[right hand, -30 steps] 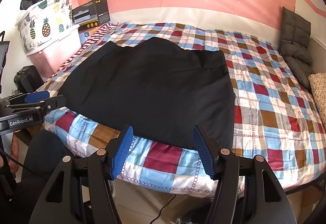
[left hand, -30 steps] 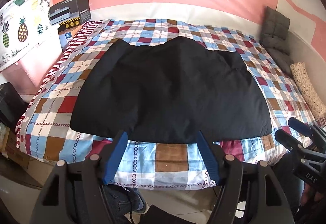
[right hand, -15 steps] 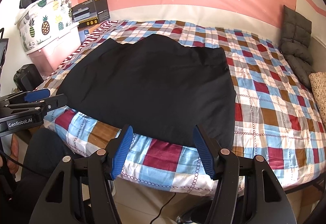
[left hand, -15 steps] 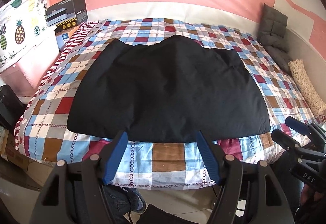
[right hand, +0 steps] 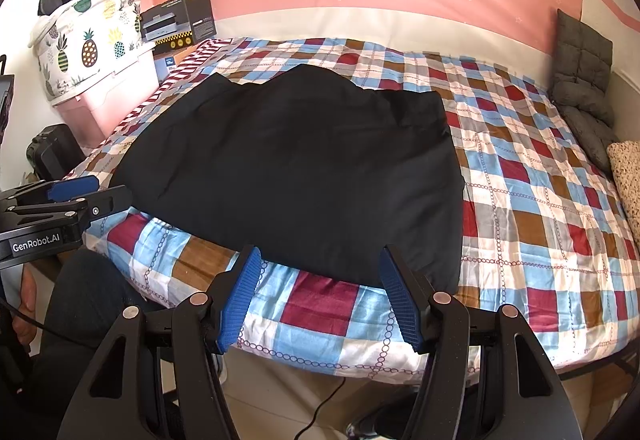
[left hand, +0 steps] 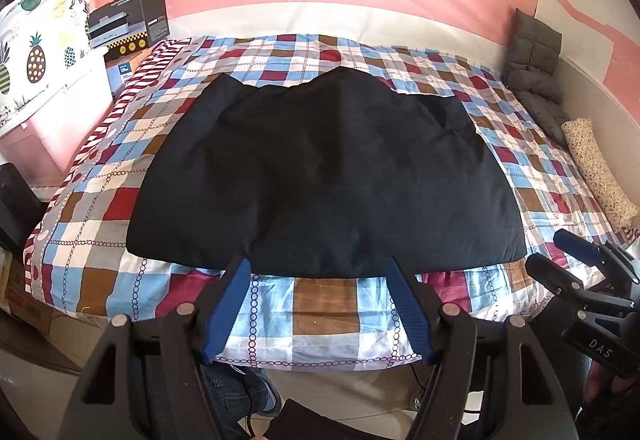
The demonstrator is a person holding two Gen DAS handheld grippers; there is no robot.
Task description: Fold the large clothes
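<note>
A large black garment (left hand: 324,175) lies spread flat on the checked bedspread (left hand: 320,304), its near hem close to the bed's front edge; it also shows in the right wrist view (right hand: 296,167). My left gripper (left hand: 318,268) is open and empty, hovering just before the near hem. My right gripper (right hand: 318,260) is open and empty, off the front edge near the garment's right part. Each gripper shows in the other's view: the right one (left hand: 568,256), the left one (right hand: 84,191).
A pineapple-print bag on a pink bin (right hand: 92,51) and a black box (right hand: 180,19) stand left of the bed. Grey cushions (right hand: 584,79) and a speckled bolster (left hand: 596,171) lie along the right side. A cable (right hand: 324,400) runs on the floor.
Both grippers have risen slightly and eased toward the bed; the garment sits a little lower in both views. The garment has not moved.
</note>
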